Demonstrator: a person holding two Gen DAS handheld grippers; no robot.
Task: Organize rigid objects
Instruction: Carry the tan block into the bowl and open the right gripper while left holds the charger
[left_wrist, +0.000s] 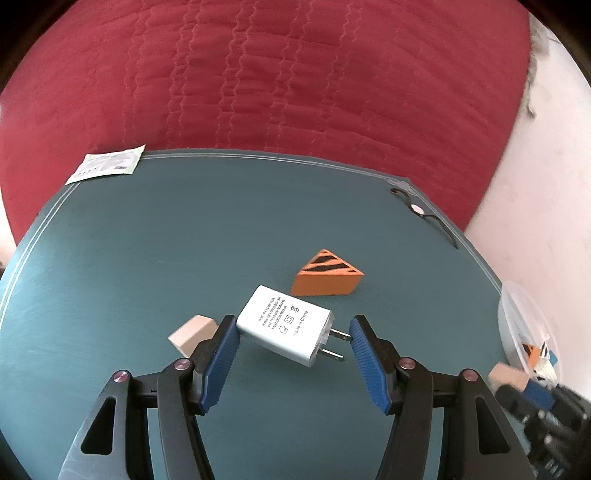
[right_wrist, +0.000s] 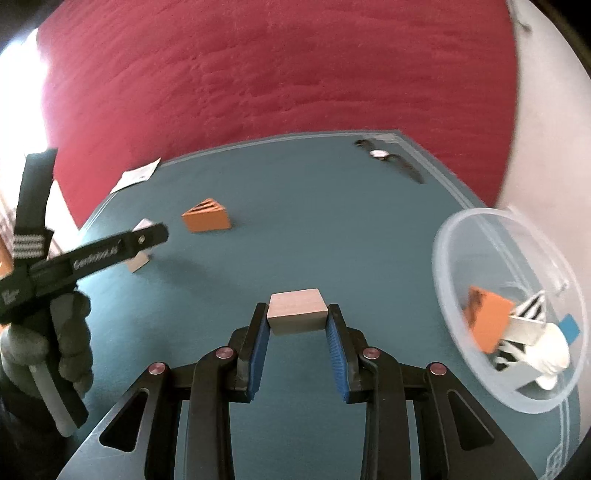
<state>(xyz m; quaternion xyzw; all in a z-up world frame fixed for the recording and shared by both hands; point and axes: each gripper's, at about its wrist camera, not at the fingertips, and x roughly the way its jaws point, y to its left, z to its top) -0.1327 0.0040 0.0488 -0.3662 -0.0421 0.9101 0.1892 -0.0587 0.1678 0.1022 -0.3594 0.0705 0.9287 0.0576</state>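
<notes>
Your right gripper (right_wrist: 297, 325) clamps the wooden block (right_wrist: 297, 312); carry it level to the clear bowl (right_wrist: 458, 236) at frame right, releasing inside. Left gripper (left_wrist: 293, 343) grips the white adapter (left_wrist: 284, 325).

White power adapter (left_wrist: 284, 325) (black print), orange wedge (left_wrist: 327, 275) with black stripes, teal table (left_wrist: 147, 240), red quilt (left_wrist: 277, 74)

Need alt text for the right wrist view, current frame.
The right gripper holds a plain wooden block between its blue-padded fingers above a teal table. To the right stands a clear plastic bowl already holding blocks; an orange striped wedge and a wristwatch lie farther back.
</notes>
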